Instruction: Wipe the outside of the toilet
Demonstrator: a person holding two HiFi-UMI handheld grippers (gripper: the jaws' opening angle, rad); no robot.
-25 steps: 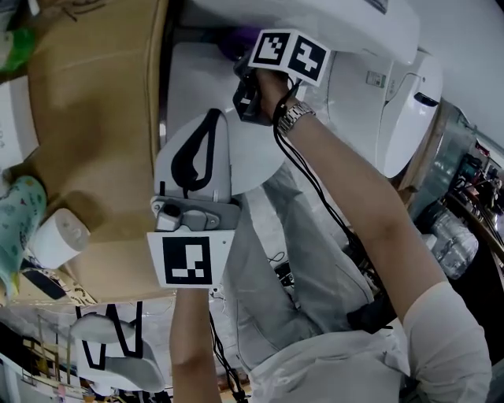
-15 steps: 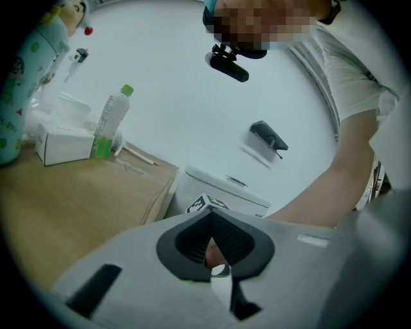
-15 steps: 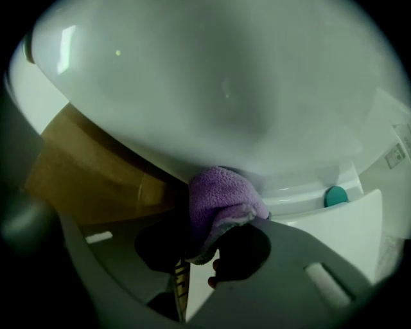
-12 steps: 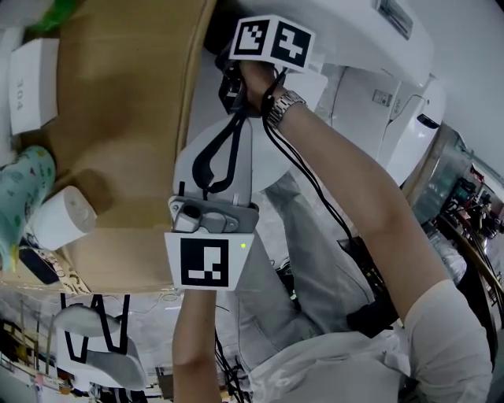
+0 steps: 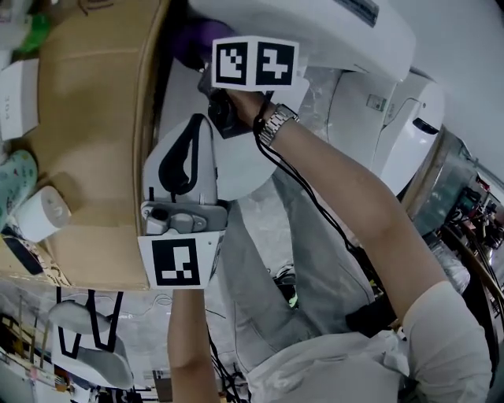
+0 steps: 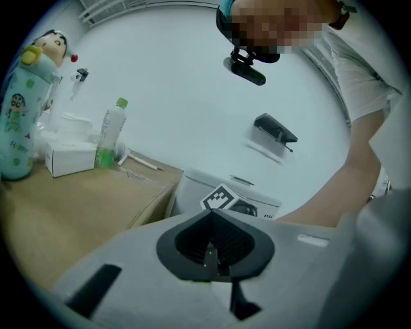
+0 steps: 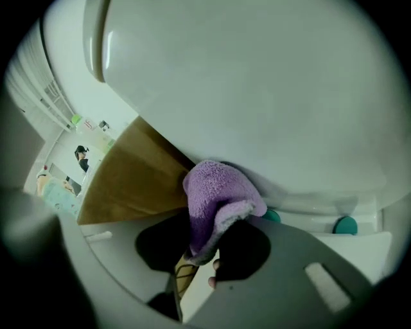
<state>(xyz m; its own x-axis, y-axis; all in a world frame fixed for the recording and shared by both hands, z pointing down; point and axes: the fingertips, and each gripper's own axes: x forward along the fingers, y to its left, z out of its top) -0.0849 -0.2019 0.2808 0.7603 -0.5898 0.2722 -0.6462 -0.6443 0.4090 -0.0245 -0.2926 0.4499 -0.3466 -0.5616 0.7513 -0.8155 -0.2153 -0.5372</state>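
The white toilet (image 5: 339,20) fills the top of the head view, and its smooth curved outside spans the right gripper view (image 7: 270,90). My right gripper (image 7: 204,260) is shut on a purple cloth (image 7: 215,193), whose folded end is pressed against the toilet where it meets a brown surface. In the head view that cloth (image 5: 191,41) shows just left of the right gripper's marker cube (image 5: 253,63). My left gripper (image 5: 187,153) hangs below it, jaws together with nothing between them. From the left gripper (image 6: 210,249), the toilet (image 6: 212,186) lies ahead.
A brown tabletop (image 5: 87,134) borders the toilet on the left, bearing a paper roll (image 5: 35,214), a white box (image 6: 70,157), a green bottle (image 6: 109,132) and a cartoon flask (image 6: 19,109). Another white fixture (image 5: 409,118) stands to the right. The person's grey trousers (image 5: 299,275) lie below.
My right gripper has shifted left and slightly down along the toilet, and the purple cloth now shows beside its cube. The left gripper has drifted a little left, still shut.
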